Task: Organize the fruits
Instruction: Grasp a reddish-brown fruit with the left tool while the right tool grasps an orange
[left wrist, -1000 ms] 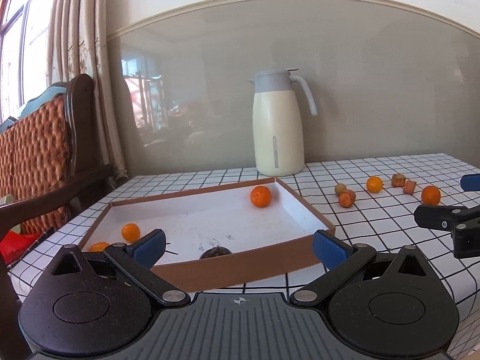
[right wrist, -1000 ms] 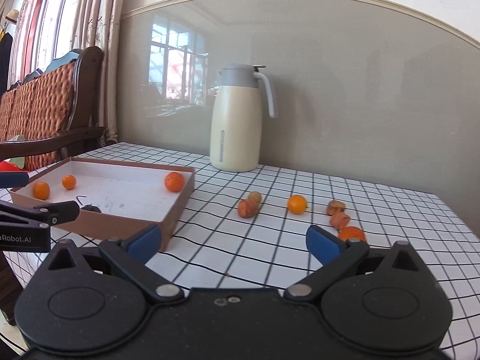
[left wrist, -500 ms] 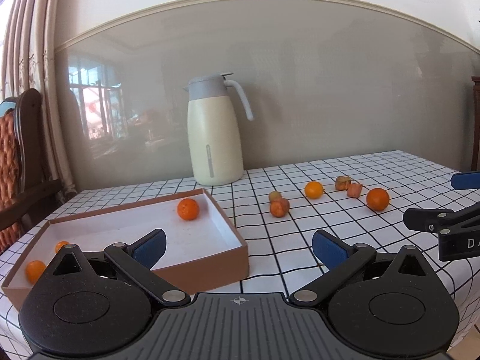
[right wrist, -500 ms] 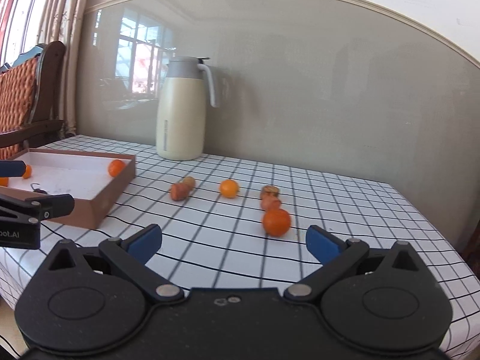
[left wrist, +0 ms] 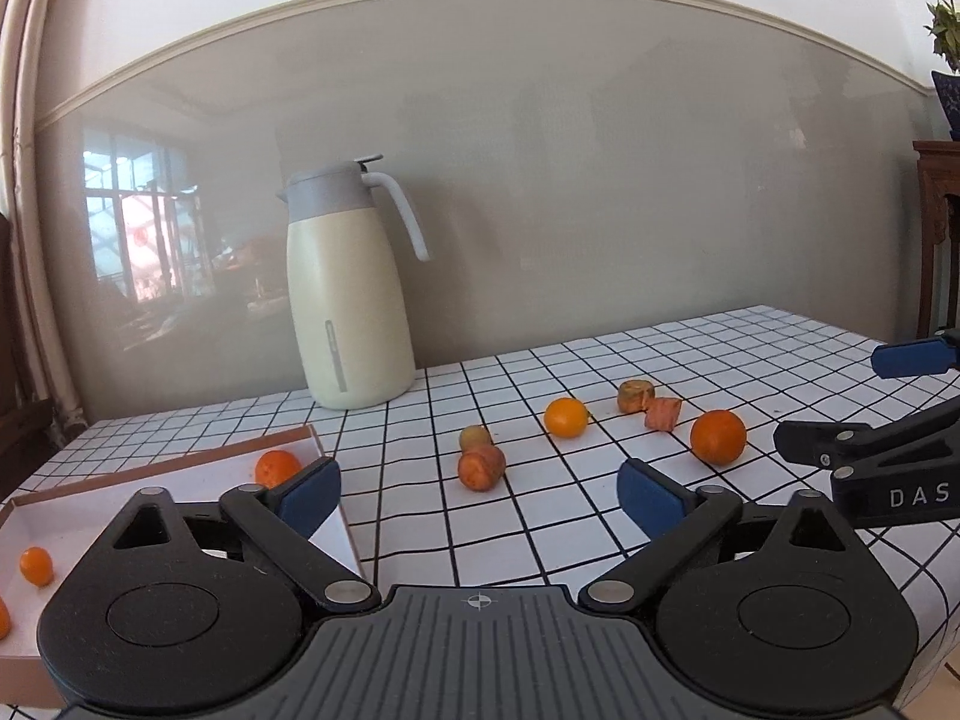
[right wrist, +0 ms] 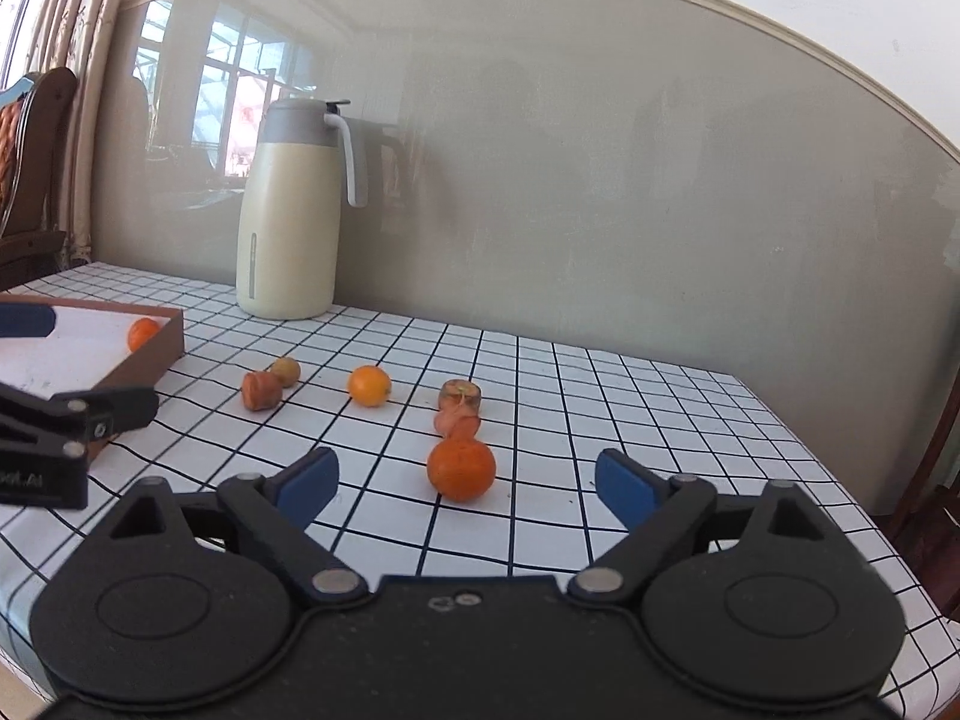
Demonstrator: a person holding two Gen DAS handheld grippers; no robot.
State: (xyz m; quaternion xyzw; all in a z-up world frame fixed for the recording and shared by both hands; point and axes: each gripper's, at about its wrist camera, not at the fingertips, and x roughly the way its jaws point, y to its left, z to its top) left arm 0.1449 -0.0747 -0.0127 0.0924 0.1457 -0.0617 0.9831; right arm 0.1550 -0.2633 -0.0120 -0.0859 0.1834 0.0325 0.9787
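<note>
Several fruits lie loose on the checked tablecloth: a large orange (right wrist: 461,469) (left wrist: 717,436), a smaller orange (right wrist: 369,385) (left wrist: 565,417), a reddish fruit (right wrist: 261,390) (left wrist: 480,467) beside a small yellowish one (right wrist: 285,371) (left wrist: 475,437), and two brownish pieces (right wrist: 459,396) (left wrist: 636,395). A brown box (left wrist: 180,468) (right wrist: 157,343) at the left holds several oranges (left wrist: 277,468). My right gripper (right wrist: 465,489) is open, just short of the large orange. My left gripper (left wrist: 479,495) is open and empty, just short of the reddish fruit.
A cream thermos jug (left wrist: 349,294) (right wrist: 289,210) stands at the back by the wall. The table's right edge (right wrist: 840,480) is near, with dark wooden furniture beyond. A wooden chair (right wrist: 30,180) stands at the far left.
Both grippers have swung right, away from the box and toward the loose fruits. The large orange now sits close in front of the right gripper. Both stayed open.
</note>
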